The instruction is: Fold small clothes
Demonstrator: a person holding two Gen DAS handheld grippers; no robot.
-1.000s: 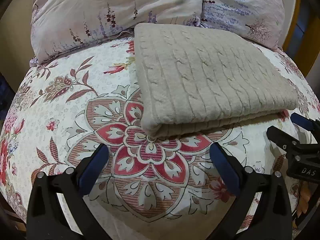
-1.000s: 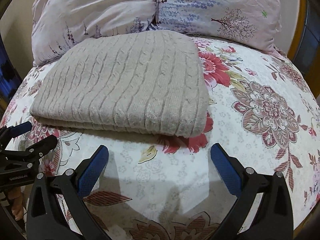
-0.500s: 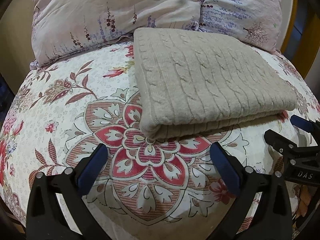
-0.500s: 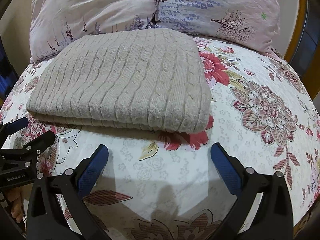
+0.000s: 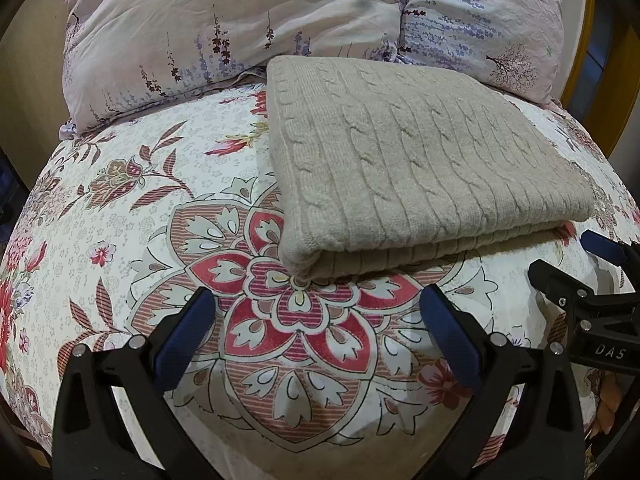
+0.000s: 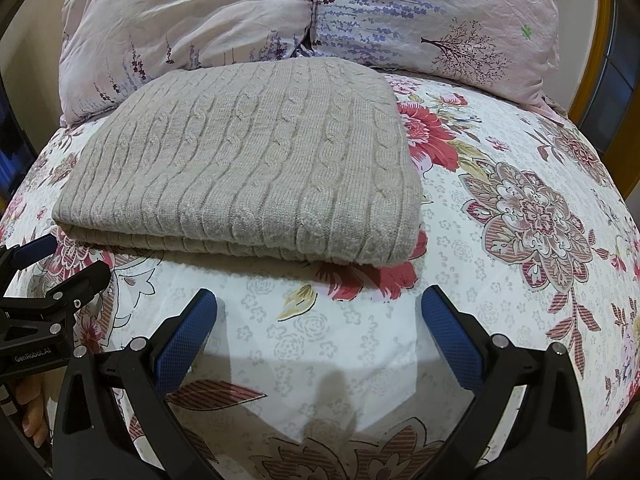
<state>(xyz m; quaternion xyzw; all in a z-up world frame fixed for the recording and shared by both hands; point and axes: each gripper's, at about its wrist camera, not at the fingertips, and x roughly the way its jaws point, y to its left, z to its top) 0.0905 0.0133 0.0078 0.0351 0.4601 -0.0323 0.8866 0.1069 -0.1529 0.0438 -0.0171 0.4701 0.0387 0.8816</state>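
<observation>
A beige cable-knit sweater [image 5: 416, 160] lies folded into a neat rectangle on the floral bedsheet [image 5: 120, 216]; it also shows in the right wrist view [image 6: 256, 160]. My left gripper [image 5: 318, 312] is open and empty, just short of the sweater's near left corner. My right gripper [image 6: 318, 312] is open and empty, just short of the sweater's near right corner. Each gripper shows at the edge of the other's view: the right gripper [image 5: 568, 260] and the left gripper [image 6: 64, 256].
Two floral pillows [image 5: 240, 20] [image 6: 432, 12] lie behind the sweater at the head of the bed. A wooden bed frame [image 6: 600, 60] runs along the right. The sheet [image 6: 520, 220] stretches to the right of the sweater.
Both grippers have backed off and lifted slightly, so the folded sweater sits a little farther from the fingertips. The sweater itself has not moved.
</observation>
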